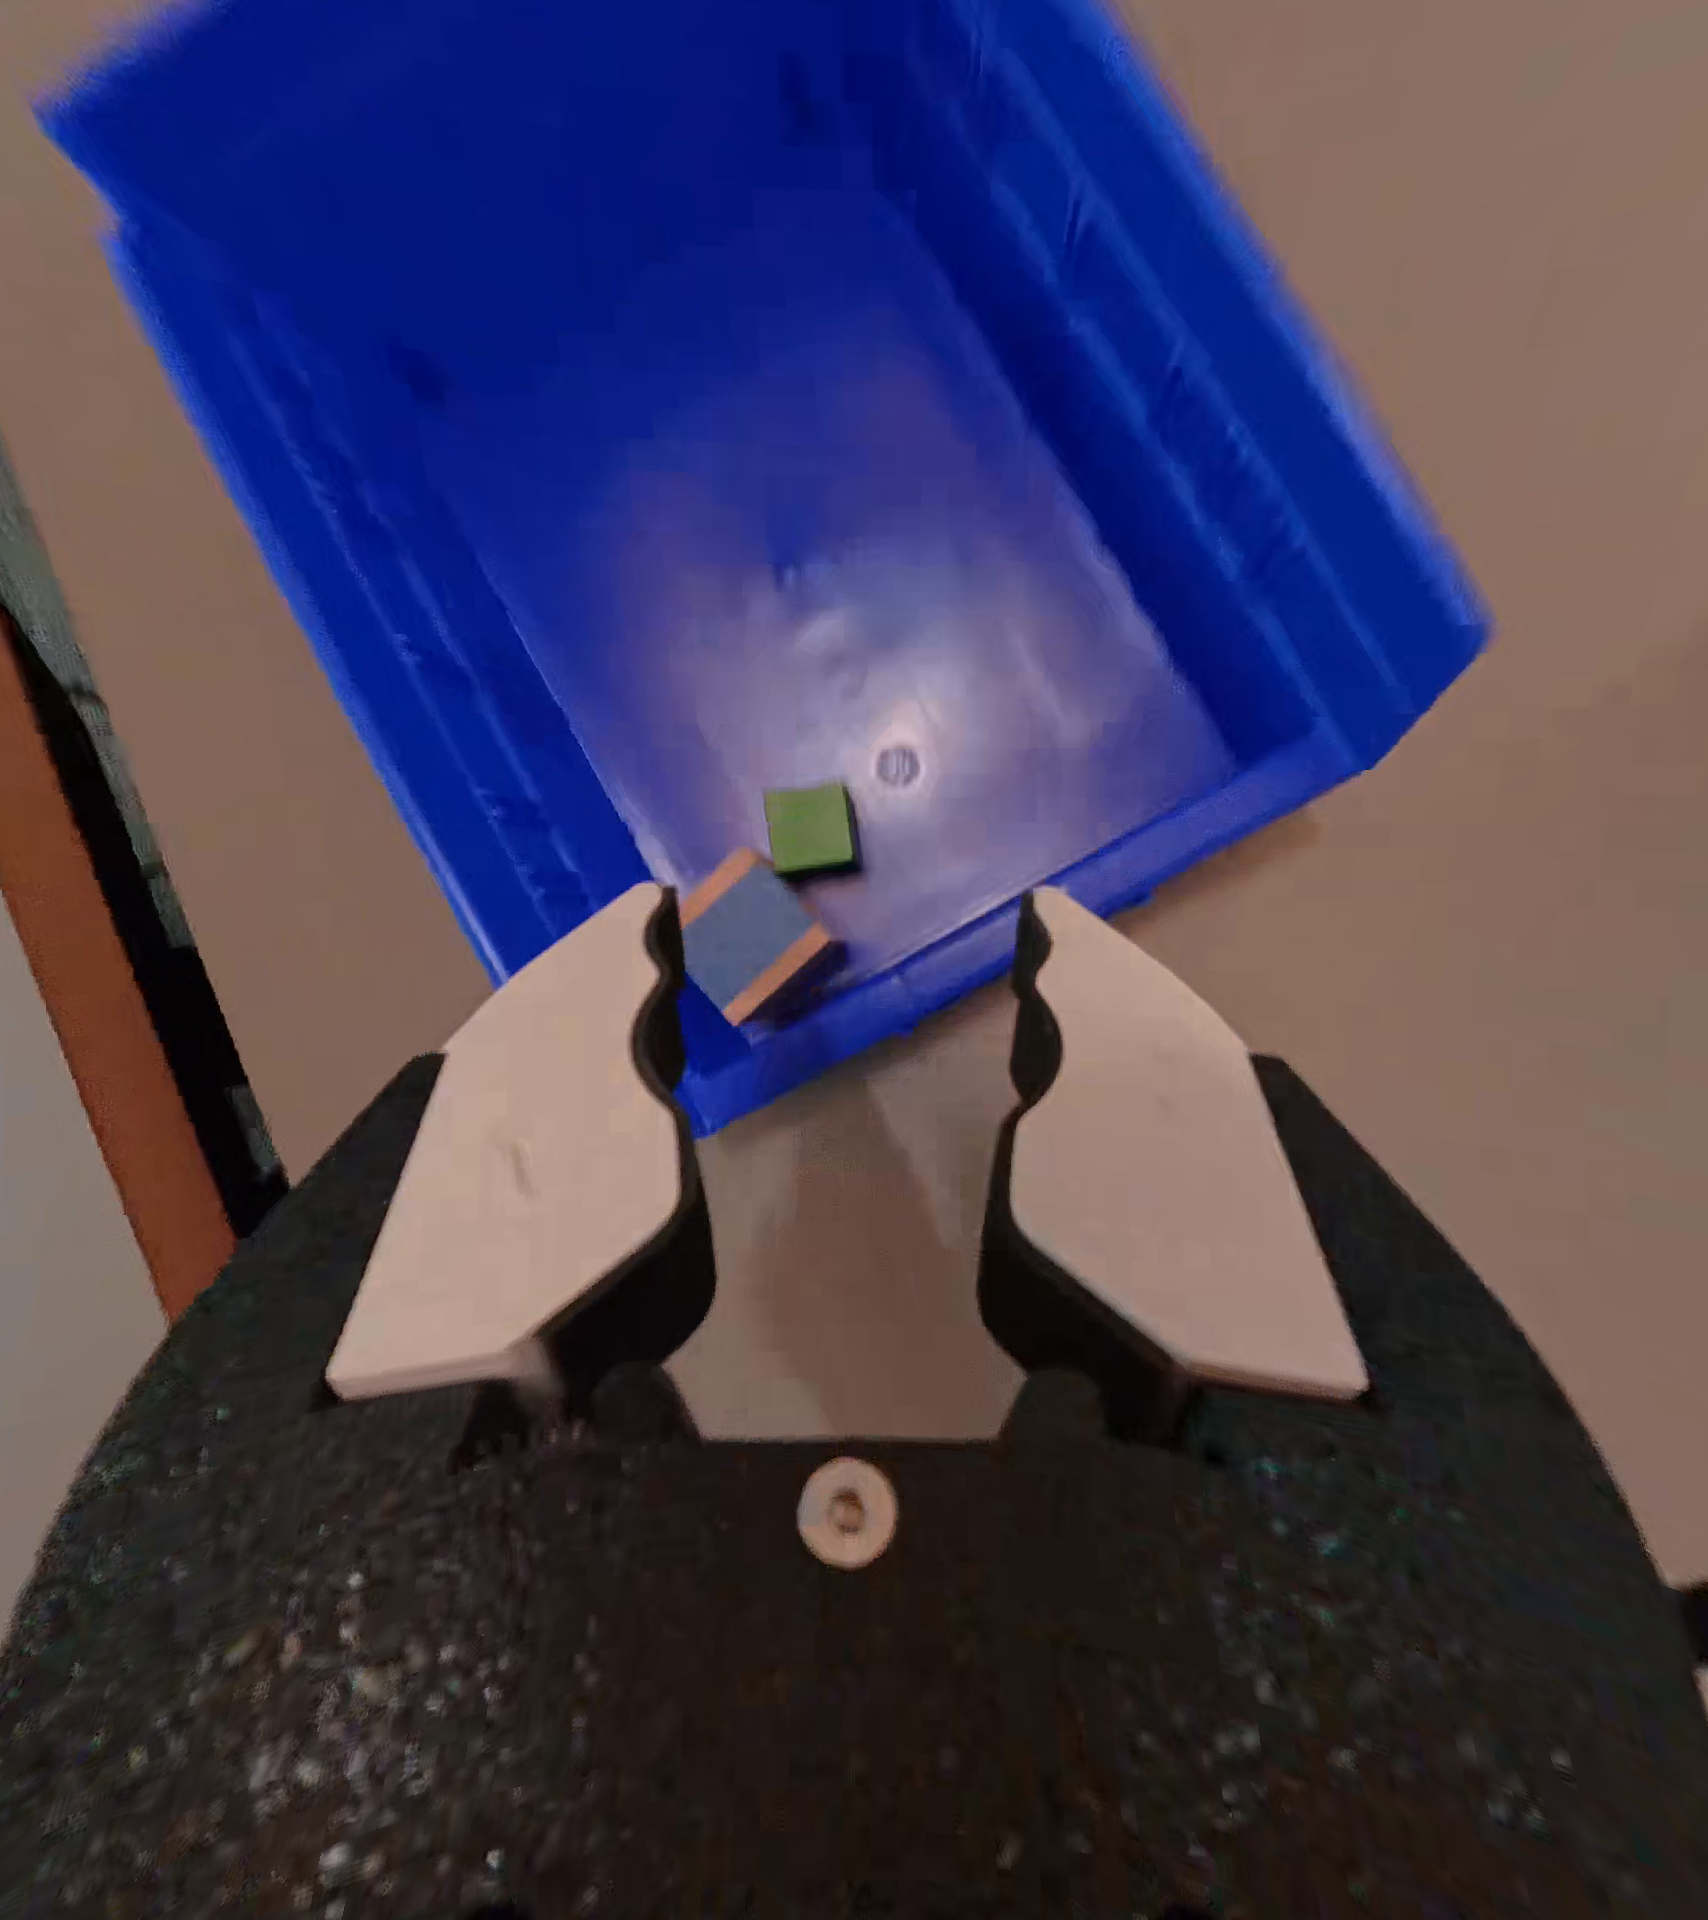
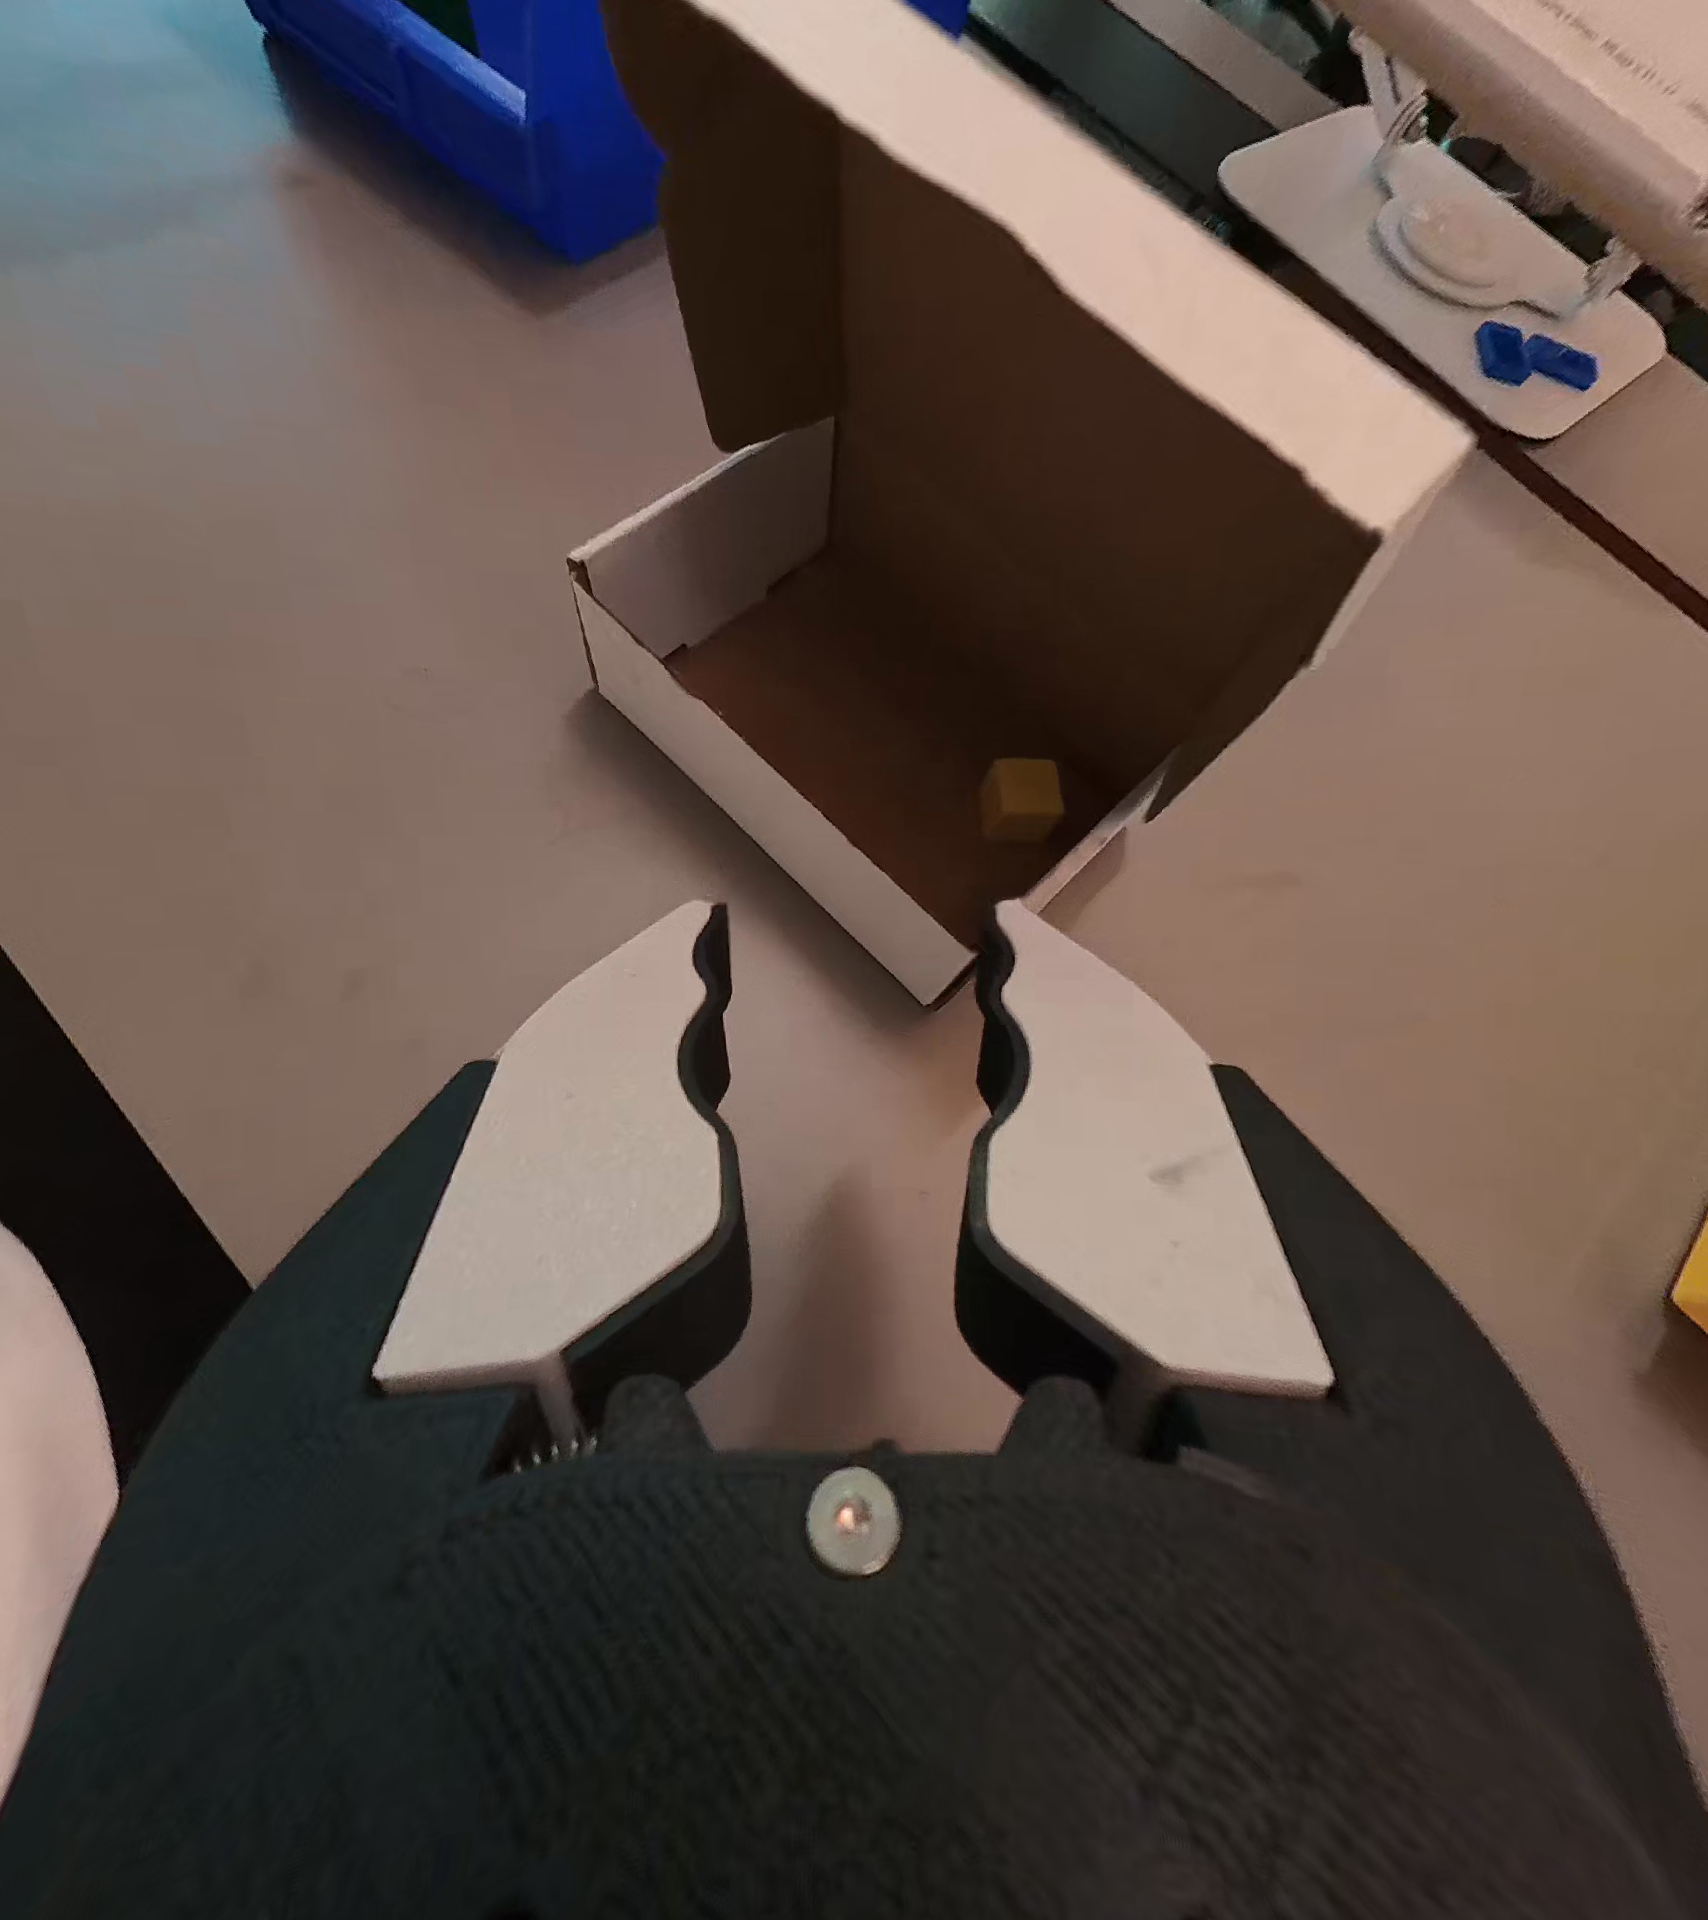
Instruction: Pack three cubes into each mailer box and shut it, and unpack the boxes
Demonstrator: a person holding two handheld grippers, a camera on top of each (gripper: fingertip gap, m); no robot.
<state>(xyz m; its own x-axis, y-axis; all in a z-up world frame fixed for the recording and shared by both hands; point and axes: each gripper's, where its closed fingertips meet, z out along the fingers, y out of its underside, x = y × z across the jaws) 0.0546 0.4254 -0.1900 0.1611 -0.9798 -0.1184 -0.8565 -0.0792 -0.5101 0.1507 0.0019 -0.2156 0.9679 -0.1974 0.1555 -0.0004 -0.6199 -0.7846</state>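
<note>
1. Blue bin (image 1: 621,436) sits on the counter (image 1: 1452,935); inside, near its front wall, a green cube (image 1: 808,829) and a blue cube (image 1: 756,935) lie just beside each other.
2. Left hand-held gripper (image 1: 842,914) hovers over the bin's front edge, jaws apart, empty.
3. Right hand-held gripper (image 2: 855,925) is spread wide too, empty, near the mailer box (image 2: 725,540) w/ lid up; one yellow cube (image 2: 1021,795) inside.
4. Judgement: packing, 2 cubes short. Go for the green one first; approach straight down, square jaws to flat faces, avoid nudging its neighbour.
</note>
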